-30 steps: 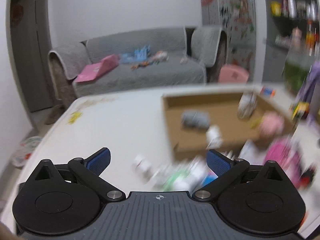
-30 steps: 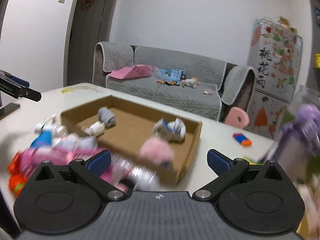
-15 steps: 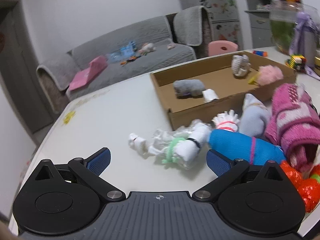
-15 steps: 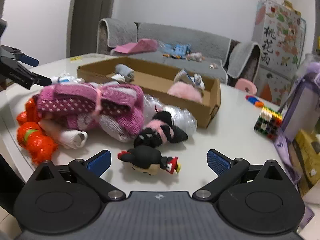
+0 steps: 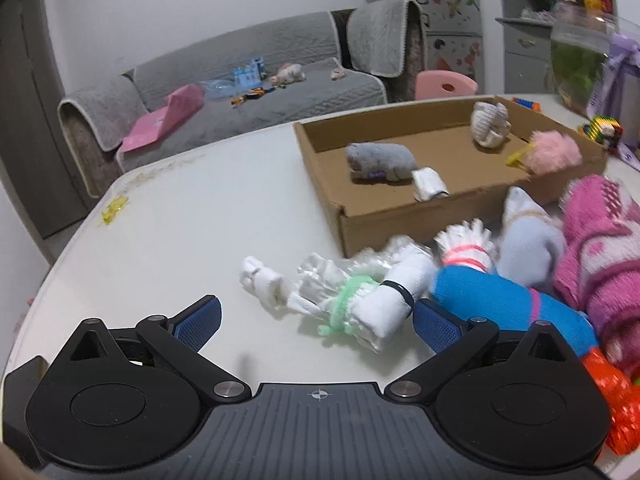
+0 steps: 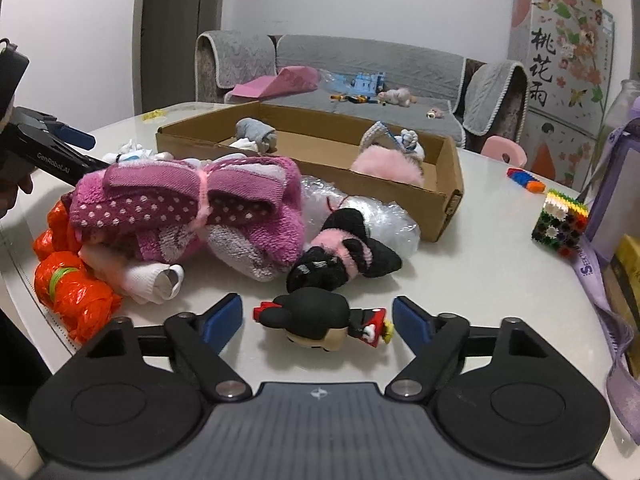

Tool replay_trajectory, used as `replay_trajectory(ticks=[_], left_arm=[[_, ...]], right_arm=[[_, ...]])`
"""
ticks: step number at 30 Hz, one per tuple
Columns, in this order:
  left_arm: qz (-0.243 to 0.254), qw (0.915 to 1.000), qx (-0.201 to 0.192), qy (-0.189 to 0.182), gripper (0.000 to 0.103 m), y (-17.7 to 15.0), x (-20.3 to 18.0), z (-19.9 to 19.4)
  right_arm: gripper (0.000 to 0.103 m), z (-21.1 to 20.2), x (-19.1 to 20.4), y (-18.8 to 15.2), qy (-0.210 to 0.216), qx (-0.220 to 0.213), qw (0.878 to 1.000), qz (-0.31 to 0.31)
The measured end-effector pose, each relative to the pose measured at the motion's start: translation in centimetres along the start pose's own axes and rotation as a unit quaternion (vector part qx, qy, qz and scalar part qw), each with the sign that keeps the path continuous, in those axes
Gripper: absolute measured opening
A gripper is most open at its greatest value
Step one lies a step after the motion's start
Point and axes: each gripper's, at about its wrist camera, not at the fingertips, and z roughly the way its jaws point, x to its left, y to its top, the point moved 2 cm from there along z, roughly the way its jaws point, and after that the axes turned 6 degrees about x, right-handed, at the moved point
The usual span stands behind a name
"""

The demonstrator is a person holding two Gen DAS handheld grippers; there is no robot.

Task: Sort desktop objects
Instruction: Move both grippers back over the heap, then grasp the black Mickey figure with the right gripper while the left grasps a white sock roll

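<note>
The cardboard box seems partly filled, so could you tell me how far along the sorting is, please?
Done: a few small items lie in the cardboard box. In hand: the right gripper, jaws just closing, brackets the black-haired figurine without pressing it. Left: the pink towel bundle and white roll.

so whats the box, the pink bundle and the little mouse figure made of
Box: brown corrugated cardboard, matte, with raw cut edges. Pink bundle: terry-like fabric, fuzzy loops, dotted bands, tied with pink string. Mouse figure: looks like hard plastic or resin with a smooth matte black head; soft rubber can't be ruled out.
</note>
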Motion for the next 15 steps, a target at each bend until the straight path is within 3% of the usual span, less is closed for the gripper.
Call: replay_trajectory(ticks=[6, 11, 15], left_arm=[[-0.017, 0.9998, 0.002, -0.003, 0.102, -0.2, 0.6, -0.3], [0.042, 0.9983, -0.036, -0.021, 0.102, -0.7, -1.5, -2.1], [0.066, 0.9971, -0.027, -0.027, 0.102, -1.0, -2.4, -1.8]], right_arm=[[0.066, 0.1, 0.0, 0.1, 0.003, 0.002, 1.0, 0.005], [0.066, 0.0, 0.0, 0.0, 0.007, 0.004, 1.0, 0.007], [0.066, -0.1, -0.1, 0.1, 0.009, 0.005, 1.0, 0.007]])
